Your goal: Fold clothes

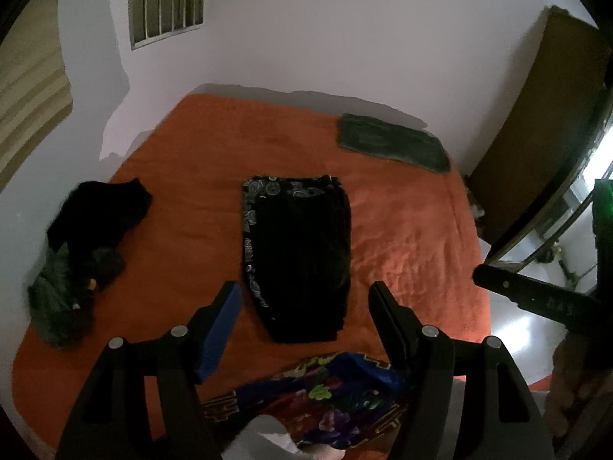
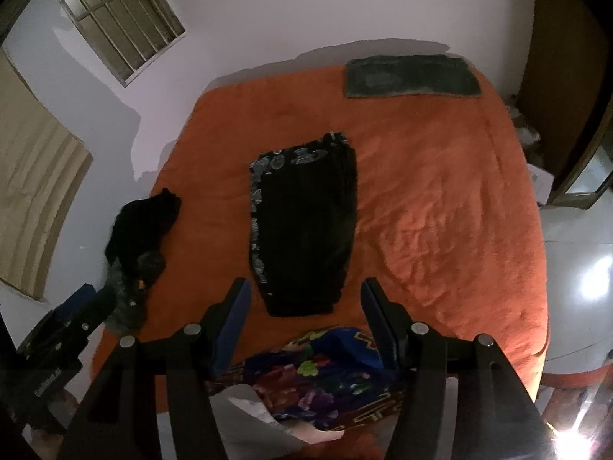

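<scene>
Orange bedding covers the bed (image 1: 402, 230), and the black garment (image 1: 302, 257) lies flat near its middle, folded into a long, narrow shape. One long edge and the far end carry a pale swirl-patterned trim; the rest is plain black and smooth, with the near end slightly rounded. In the right wrist view the same black garment (image 2: 302, 226) sits straight ahead, its patterned border on the left side.

On the left edge of the bed there is a loose heap of dark clothes (image 1: 84, 257), black on top and grey-green below, crumpled and unfolded. A grey-green folded cloth (image 1: 394, 142) rests flat near the far right corner, well apart from the rest. At the near edge lies a bright flowered fabric (image 1: 337, 395), blue with red, green and purple, bunched up just below both tools.

The left tool (image 1: 304, 299) hangs above the near end of the black garment with its two fingers spread wide and nothing between them. The right tool (image 2: 304, 295) is likewise spread wide and empty, over the same near end. The right tool also shows at the right edge of the left view, with a hand (image 1: 578, 395) below it.

A barred window (image 2: 115, 19) is set in the white wall behind the bed.
</scene>
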The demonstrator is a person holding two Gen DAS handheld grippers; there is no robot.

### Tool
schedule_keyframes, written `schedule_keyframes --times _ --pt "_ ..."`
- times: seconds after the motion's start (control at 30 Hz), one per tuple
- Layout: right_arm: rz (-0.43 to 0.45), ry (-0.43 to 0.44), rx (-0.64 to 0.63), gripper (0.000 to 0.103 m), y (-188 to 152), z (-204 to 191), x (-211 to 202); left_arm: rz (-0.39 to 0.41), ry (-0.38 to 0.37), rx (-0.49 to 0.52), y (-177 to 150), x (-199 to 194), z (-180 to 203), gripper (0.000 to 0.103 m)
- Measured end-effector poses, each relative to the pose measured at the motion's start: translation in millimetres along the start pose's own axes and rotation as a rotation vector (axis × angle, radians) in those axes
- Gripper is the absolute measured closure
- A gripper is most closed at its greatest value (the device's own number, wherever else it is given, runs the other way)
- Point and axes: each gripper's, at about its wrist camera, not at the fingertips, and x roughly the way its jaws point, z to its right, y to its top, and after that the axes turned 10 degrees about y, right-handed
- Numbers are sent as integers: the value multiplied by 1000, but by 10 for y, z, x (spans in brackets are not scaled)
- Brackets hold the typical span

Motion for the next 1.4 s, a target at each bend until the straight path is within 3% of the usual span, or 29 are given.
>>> schedule_keyframes --times 0.2,0.37,0.47,0.6,0.77,0.87,0.93,1.1,1.2,1.27,1.4 --pt "-32 2 13 44 12 -103 65 -14 -5 13 34 -61 9 31" --pt "-44 -18 9 44 26 -162 38 -61 -95 12 102 -146 121 31" --pt "-43 -43 -12 44 35 -196 -33 -78 -125 65 156 -269 258 29" --pt "-43 -37 -65 44 113 -268 -113 -20 -100 192 246 -566 325 25" --pt "-50 -19 -136 34 237 -347 -148 28 -128 256 428 -321 247 22" --pt "-99 -15 -166 34 396 -219 325 19 -116 274 496 205 217 22" --pt "-134 -17 -202 34 489 -116 669 4 -104 294 518 848 178 22" --pt "-260 -89 -485 34 562 381 1901 -19 8 430 506 2467 136 22" --pt "-333 -132 -664 34 587 680 2632 -20 -20 539 310 3267 108 24" --pt "-364 -145 -849 36 452 893 3074 -2 -52 616 113 3567 114 24" --pt "-315 -74 -1123 39 -24 1042 3241 134 -70 869 -563 3724 175 24"
